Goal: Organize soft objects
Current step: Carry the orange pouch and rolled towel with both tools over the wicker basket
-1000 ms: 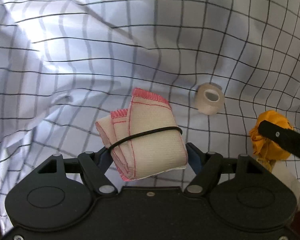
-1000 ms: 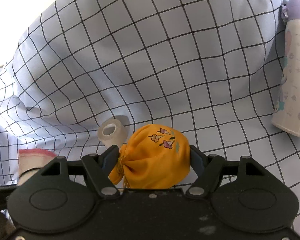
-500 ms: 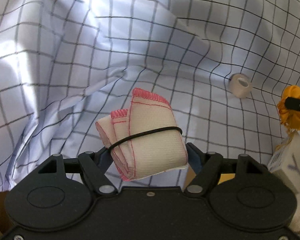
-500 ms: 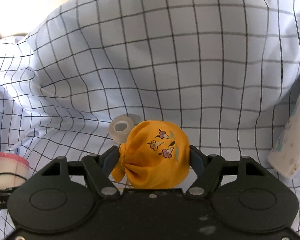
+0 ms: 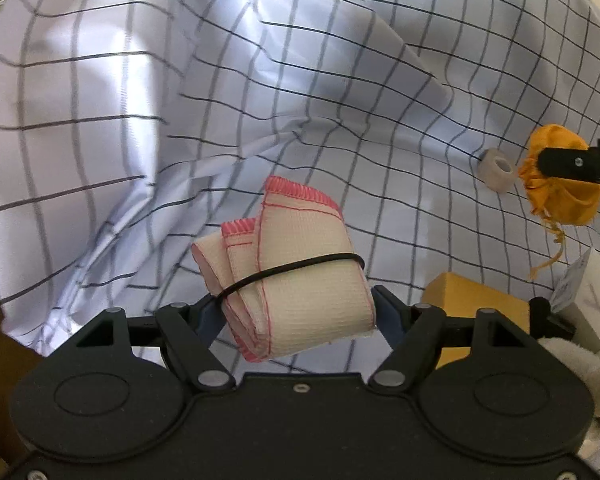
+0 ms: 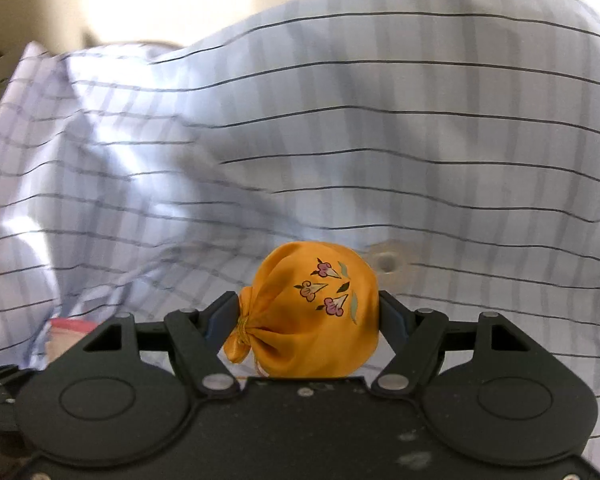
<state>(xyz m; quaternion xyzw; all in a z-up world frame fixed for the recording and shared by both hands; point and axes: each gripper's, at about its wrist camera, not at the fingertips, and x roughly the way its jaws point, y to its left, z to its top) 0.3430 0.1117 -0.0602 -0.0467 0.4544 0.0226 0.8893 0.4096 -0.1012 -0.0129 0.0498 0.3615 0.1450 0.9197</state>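
Carrying is the step in hand: two soft things are held up over the big checked cloth that covers the table, and neither has been set down yet. From biggest to smallest, the checked cloth is seen first, all rumpled, then the folded cream cloth with pink edges and a black band around it, then the orange pouch with little flowers, and last the small roll of tape lying on the checked cloth. The folded cream cloth is squeezed between the fingers of the left gripper, which are partly closed on its sides. The orange pouch is pinched the same way in the right gripper, part way open, with the knot at the left. A yellow box is seen at the lower right of the left view. Next, a spot must probably be found for each soft thing, and the fingers opened only once it rests there. Compared with a second ago, both hands have been moved: the tape roll is now farther off to the right in the left view, and the right view has gone blurry.
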